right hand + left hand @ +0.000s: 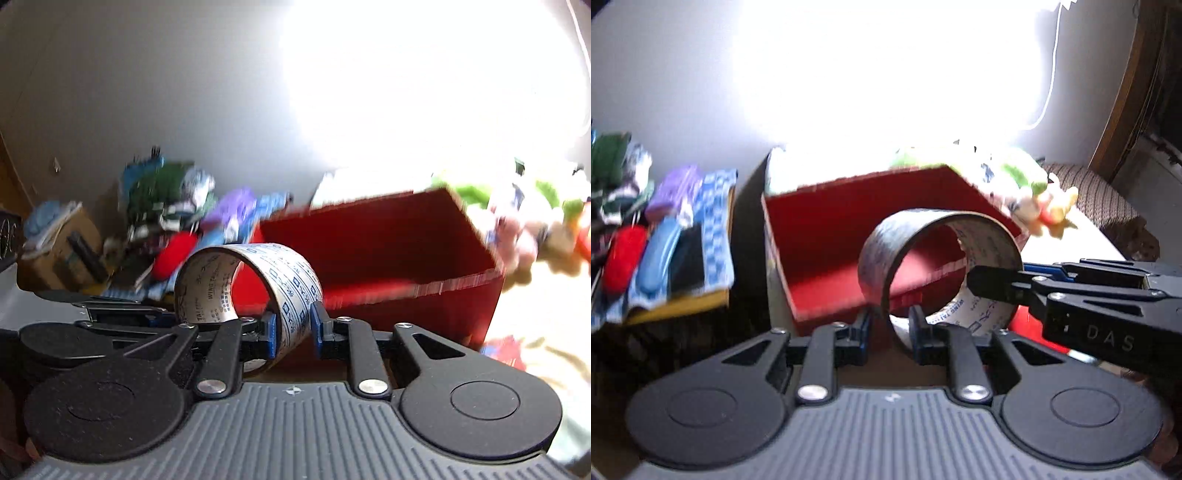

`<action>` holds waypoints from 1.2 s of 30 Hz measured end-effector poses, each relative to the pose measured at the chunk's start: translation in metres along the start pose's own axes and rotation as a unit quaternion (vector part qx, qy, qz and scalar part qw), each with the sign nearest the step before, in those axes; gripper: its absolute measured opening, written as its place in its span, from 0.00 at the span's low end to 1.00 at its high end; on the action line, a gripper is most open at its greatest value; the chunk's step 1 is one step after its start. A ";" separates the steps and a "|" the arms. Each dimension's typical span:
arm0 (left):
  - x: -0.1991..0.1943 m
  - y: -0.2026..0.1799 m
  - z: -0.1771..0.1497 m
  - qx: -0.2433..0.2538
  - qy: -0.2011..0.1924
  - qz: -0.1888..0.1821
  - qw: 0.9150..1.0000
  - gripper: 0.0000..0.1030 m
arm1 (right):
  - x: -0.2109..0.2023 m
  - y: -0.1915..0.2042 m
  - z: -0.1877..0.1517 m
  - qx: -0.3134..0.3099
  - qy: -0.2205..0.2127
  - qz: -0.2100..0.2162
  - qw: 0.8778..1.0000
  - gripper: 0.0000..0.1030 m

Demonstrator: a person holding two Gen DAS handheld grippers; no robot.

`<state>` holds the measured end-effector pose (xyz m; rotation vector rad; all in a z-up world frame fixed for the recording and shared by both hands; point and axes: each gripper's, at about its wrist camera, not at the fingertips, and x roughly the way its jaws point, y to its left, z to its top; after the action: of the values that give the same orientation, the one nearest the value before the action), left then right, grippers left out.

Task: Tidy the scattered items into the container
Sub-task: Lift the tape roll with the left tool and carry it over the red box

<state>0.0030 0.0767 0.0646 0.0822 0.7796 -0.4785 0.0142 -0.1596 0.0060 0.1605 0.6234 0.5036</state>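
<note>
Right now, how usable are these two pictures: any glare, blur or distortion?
Left wrist view: glare whitens the wall above the red box; the tape roll and left gripper read clearly, clutter at left smears. Right wrist view: glare fills the upper right, the box and toys blur, fisheye bends edges; right gripper sharp.

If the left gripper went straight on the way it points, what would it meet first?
Most likely the red box. The left gripper, shut on the tape roll it shares with the right gripper, points over the near wall into the open inside. Depth is unclear.
</note>
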 end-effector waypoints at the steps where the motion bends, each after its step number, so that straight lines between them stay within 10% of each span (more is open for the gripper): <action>1: 0.006 0.000 0.007 0.000 -0.001 0.000 1.000 0.17 | 0.005 -0.002 0.005 -0.001 -0.005 -0.005 1.000 0.19; 7: 0.071 0.014 0.046 -0.024 0.029 0.000 0.999 0.14 | 0.063 -0.034 0.038 0.017 0.013 -0.029 0.999 0.19; 20: 0.198 0.035 0.067 -0.073 0.152 0.077 0.983 0.11 | 0.193 -0.099 0.058 0.077 0.232 -0.008 0.970 0.17; 36: 0.219 0.064 0.060 -0.166 0.180 0.120 0.962 0.18 | 0.256 -0.107 0.052 0.094 0.357 0.019 0.929 0.16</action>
<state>0.2049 0.0344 -0.0510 -0.0510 1.1827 -0.0943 0.2665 -0.1245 -0.1163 0.1692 1.3875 0.5368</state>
